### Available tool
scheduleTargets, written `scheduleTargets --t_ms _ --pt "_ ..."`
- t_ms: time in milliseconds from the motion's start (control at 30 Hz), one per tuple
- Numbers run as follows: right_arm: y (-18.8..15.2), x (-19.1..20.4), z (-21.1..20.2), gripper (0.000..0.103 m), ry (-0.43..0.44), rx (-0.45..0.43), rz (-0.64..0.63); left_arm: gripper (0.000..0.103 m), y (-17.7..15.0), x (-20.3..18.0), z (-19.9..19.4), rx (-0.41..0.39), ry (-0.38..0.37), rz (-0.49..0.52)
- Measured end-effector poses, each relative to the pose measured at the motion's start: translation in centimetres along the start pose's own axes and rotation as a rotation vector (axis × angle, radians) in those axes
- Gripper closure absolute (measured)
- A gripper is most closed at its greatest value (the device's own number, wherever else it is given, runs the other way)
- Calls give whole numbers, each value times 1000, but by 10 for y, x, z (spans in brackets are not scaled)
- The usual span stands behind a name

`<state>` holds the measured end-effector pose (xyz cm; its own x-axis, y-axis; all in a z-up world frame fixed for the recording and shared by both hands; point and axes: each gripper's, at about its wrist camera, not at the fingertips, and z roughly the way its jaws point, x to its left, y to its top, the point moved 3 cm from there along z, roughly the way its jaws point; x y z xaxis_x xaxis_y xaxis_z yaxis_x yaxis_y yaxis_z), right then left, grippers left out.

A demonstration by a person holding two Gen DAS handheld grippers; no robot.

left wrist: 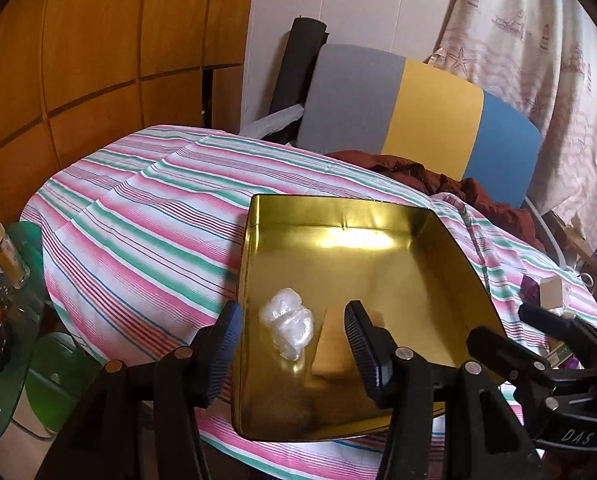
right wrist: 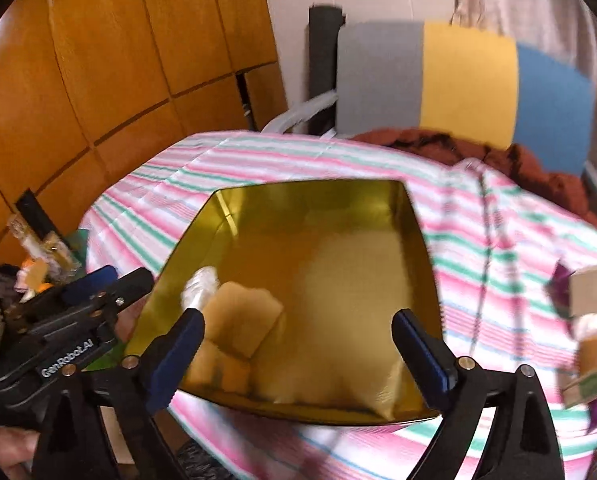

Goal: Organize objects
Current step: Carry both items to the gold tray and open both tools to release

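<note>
A table covered with a striped cloth point(left wrist: 138, 216) in pink, green and white fills the middle of both views. On it, in the lower centre of each frame, stands a shallow gold tin point(left wrist: 378, 216) with shiny walls that reflect light. Inside the tin, near its lower left corner, lie a tan flat piece point(left wrist: 332, 344) and, just beside it on the left, a small clear plastic wad point(left wrist: 286, 322).

The left gripper point(left wrist: 294, 344) hangs over this corner with its jaws apart and holding nothing; one finger is outside the left wall, the other above the tan piece. The right gripper point(right wrist: 298, 356) is also spread wide and empty over the near half of the tin.

The left wrist view is sharp and shows the wad's crinkled surface; the right wrist view is blurred, so the wad is only a white smear. At the right edge of both frames small boxes point(right wrist: 586, 288) stand on the cloth.
</note>
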<state>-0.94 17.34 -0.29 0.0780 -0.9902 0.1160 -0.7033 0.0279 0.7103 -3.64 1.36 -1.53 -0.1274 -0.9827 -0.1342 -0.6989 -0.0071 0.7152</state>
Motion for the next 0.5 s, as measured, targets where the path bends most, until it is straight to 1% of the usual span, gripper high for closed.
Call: scheduleTargets --t_ms 167,233,333,500 --pt "-2 -4 -5 2 -53 -36 -20 49 -2 -4 -2 6 -2 2" --pt "-1 -6 -8 0 -69 -51 -21 49 -3 -9 -3 4 -7 21" --pt "0 -10 -15 0 -92 -85 -21 49 -5 -20 -4 2 -19 69" --pt "-3 -20 -26 0 -136 -114 -26 49 -9 -38 -4 8 -33 117"
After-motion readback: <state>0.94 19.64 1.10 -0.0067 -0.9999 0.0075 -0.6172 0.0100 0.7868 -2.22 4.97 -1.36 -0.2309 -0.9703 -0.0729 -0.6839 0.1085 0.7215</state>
